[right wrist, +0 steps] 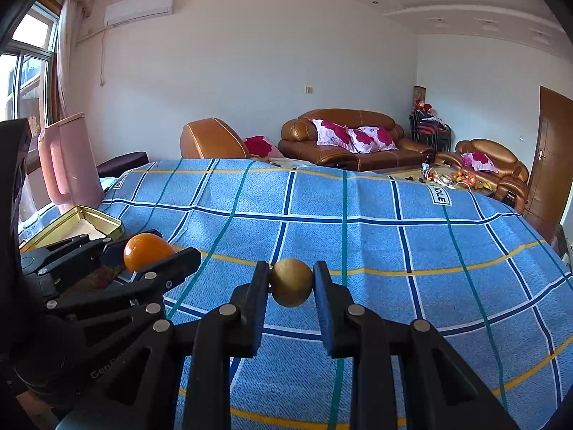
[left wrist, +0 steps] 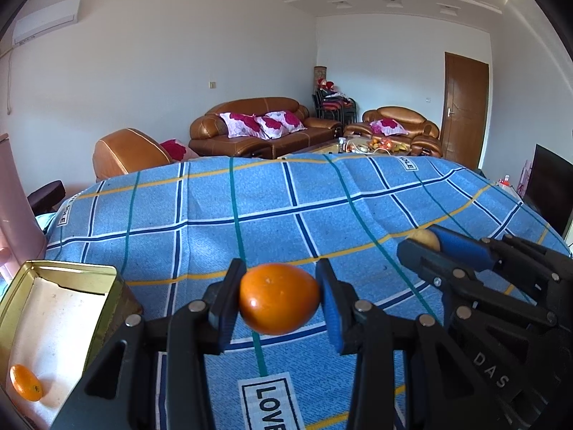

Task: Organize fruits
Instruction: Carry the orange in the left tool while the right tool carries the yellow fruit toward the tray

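My left gripper (left wrist: 279, 299) is shut on an orange (left wrist: 278, 299) and holds it above the blue checked cloth (left wrist: 250, 208). It also shows in the right wrist view (right wrist: 148, 251) with the orange (right wrist: 147, 251). My right gripper (right wrist: 290, 281) is shut on a small yellow-brown fruit (right wrist: 290, 281), held above the cloth to the right of the left gripper; it shows in the left wrist view (left wrist: 426, 242). A gold tin box (left wrist: 53, 326) stands at the left, with a small orange (left wrist: 25, 382) inside.
A pink jug (right wrist: 68, 165) stands behind the tin (right wrist: 77, 224) at the table's left edge. Brown sofas (left wrist: 250, 127) and a low table with items (left wrist: 369, 145) lie beyond the far edge. A dark screen (left wrist: 551, 190) is at the right.
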Available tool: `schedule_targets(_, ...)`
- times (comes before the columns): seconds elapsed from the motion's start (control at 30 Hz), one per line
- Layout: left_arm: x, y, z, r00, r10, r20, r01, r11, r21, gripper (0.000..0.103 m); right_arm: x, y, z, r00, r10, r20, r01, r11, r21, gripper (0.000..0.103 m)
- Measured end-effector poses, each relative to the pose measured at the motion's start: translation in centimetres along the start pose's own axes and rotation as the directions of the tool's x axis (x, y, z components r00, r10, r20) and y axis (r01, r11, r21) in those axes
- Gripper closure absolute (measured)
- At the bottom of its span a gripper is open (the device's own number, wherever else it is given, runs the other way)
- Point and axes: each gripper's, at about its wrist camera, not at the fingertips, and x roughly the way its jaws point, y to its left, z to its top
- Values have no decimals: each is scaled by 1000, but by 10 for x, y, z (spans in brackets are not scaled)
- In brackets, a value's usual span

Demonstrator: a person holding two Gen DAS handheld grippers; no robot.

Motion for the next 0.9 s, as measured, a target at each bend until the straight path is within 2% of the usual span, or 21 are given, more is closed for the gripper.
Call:
schedule_targets(0.3,-10,-2,-3,1000,4,30,-4,1000,17,61,-9,3,-1,999,-12,41,13,1000,-16,76)
schedule_targets(0.53,-24,-6,-9,999,2,50,-5,999,48,61,-13,4,-4,1000,11,27,-11,1000,2,76)
schedule_targets(0.9,-43,-2,-20,999,-24,48,22,999,37,61,-31,14,-10,999,36,25,-36,999,11,76)
